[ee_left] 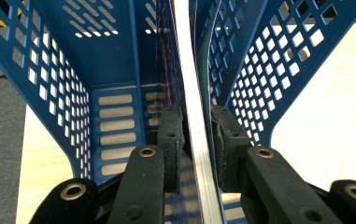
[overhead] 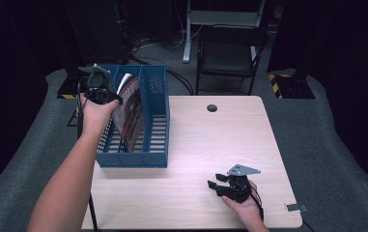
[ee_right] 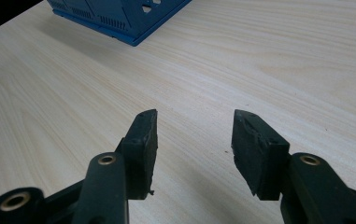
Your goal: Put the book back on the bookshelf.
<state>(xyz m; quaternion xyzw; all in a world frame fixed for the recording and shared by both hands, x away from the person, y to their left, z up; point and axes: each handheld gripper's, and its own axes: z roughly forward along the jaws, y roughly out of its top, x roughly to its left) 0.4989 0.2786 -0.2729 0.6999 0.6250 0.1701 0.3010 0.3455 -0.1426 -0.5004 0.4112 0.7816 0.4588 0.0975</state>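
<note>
High view: magazine (overhead: 131,111) cover print unreadable.

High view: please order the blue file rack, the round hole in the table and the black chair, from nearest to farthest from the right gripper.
From the right gripper, low on the table's right:
1. Blue file rack, to its upper left on the table.
2. Round hole, straight above, near the table's far edge.
3. Black chair, beyond the table on the floor.

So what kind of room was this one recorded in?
Probably an office or lab workspace, dimly lit. A pale wooden desk carries a blue file rack with a magazine in it. A black chair stands behind on grey carpet, with cables trailing under dark equipment.
</note>
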